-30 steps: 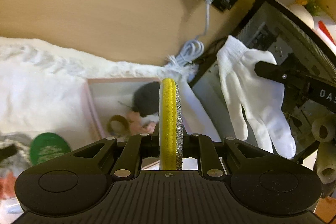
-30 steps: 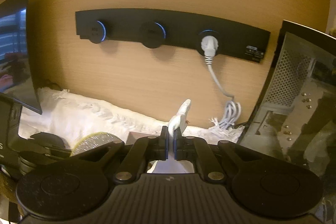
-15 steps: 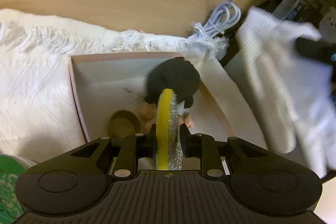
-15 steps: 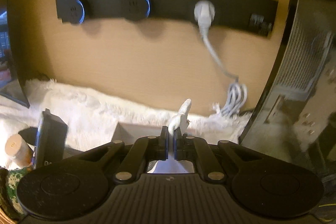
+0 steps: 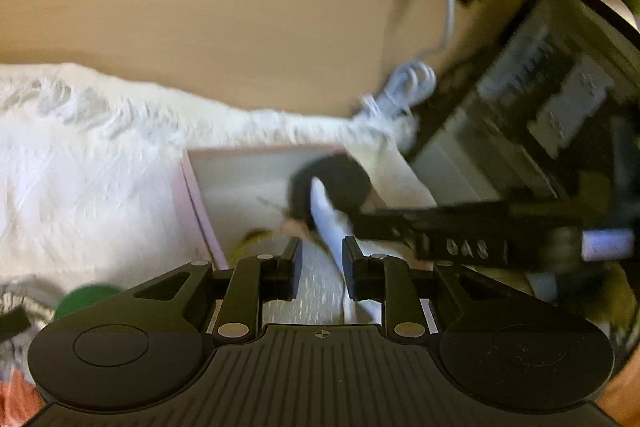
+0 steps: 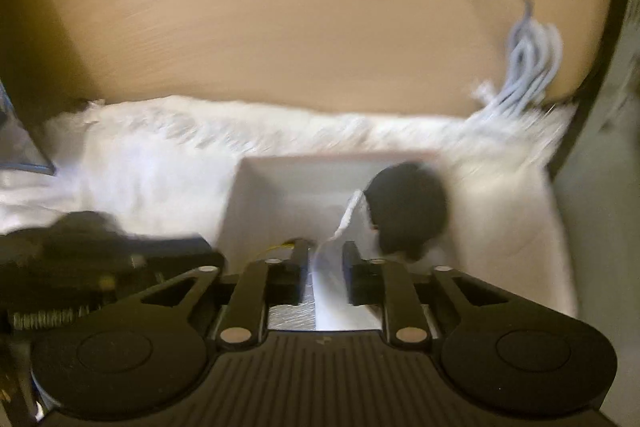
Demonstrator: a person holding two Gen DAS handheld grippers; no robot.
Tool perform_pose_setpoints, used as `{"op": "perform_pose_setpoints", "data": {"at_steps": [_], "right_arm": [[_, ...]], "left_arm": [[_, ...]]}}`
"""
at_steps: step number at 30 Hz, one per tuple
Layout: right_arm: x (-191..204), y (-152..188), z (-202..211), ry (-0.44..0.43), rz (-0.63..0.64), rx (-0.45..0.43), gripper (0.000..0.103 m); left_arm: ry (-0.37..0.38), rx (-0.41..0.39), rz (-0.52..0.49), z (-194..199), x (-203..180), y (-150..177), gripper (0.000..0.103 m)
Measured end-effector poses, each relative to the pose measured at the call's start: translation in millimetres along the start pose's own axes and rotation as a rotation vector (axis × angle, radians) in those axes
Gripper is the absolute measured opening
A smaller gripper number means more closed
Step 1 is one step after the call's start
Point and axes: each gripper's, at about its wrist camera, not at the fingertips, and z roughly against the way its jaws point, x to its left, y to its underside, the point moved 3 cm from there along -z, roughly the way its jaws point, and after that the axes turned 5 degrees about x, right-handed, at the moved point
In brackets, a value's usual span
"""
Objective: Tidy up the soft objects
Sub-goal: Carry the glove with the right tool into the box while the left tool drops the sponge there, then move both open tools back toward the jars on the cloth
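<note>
Left wrist cam first: my left gripper (image 5: 319, 269) has its fingers spread apart with nothing pinched between them. Right below the gap lies the scouring pad (image 5: 308, 291), silvery face up, inside the pink box (image 5: 200, 203). The white glove (image 5: 326, 211) drapes over it, next to a black plush thing (image 5: 332, 183) at the back of the box. The right gripper (image 5: 460, 239) reaches in from the right side, pretty blurry. The box sits on a fluffy white blanket (image 5: 80, 163).

Right wrist cam: right gripper (image 6: 324, 271) is parted too, fingers not clamping the glove (image 6: 336, 279), which lies loose between them in the box (image 6: 256, 195) beside the silvery pad (image 6: 288, 311). Black plush (image 6: 408, 211) is just to the right. A coiled white cable (image 6: 528, 67) hangs by the wall.
</note>
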Motion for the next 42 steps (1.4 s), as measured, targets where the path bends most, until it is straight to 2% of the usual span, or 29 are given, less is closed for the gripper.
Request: {"op": "perform_pose_setpoints", "data": {"at_steps": [3, 6, 8, 10, 12, 16, 21, 24, 26, 29, 34, 39, 41, 42], "right_arm": [[7.5, 5.8, -1.7, 0.010, 0.000, -0.005, 0.022], [15.8, 13.3, 8.2, 0.044, 0.030, -0.043, 0.023], [24.0, 22.2, 19.1, 0.055, 0.060, -0.086, 0.030], [35.3, 35.9, 28.8, 0.071, 0.094, -0.137, 0.043], [46.9, 49.0, 36.3, 0.080, 0.130, -0.176, 0.048], [78.6, 77.9, 34.8, 0.064, 0.213, -0.204, 0.049], [121.4, 100.5, 17.1, -0.004, 0.285, -0.183, 0.049], [148.5, 114.8, 6.2, -0.010, 0.345, -0.182, 0.049], [166.0, 125.8, -1.4, -0.022, 0.405, -0.169, 0.049], [189.1, 138.7, -12.4, -0.029, 0.499, -0.141, 0.049], [208.4, 151.9, -17.0, -0.053, 0.576, -0.139, 0.049], [215.9, 164.2, -25.7, -0.069, 0.604, -0.104, 0.049], [216.7, 168.4, -29.9, -0.073, 0.607, -0.087, 0.050], [216.7, 170.2, -32.2, -0.073, 0.609, -0.078, 0.050]], "left_arm": [[-0.045, -0.044, -0.017, 15.0, 3.1, 10.7, 0.024], [-0.058, -0.170, 0.061, 47.5, 16.8, 13.8, 0.024], [-0.091, -0.255, 0.092, 74.1, 25.6, 16.3, 0.024], [-0.137, -0.302, 0.118, 100.7, 36.1, 23.5, 0.024], [-0.165, -0.328, 0.140, 123.3, 46.4, 32.6, 0.024], [-0.247, -0.374, 0.191, 170.7, 75.3, 67.7, 0.024], [-0.316, -0.427, 0.307, 212.8, 115.4, 112.1, 0.024], [-0.375, -0.456, 0.379, 230.4, 136.9, 138.8, 0.024], [-0.383, -0.470, 0.427, 238.7, 149.5, 156.2, 0.024], [-0.404, -0.455, 0.494, 244.8, 164.7, 177.2, 0.024], [-0.429, -0.424, 0.516, 248.4, 179.7, 194.6, 0.024], [-0.354, -0.288, 0.487, 223.9, 186.5, 210.9, 0.024], [-0.351, -0.225, 0.479, 208.1, 185.5, 213.6, 0.024], [-0.359, -0.220, 0.499, 203.5, 187.1, 215.8, 0.024]]}}
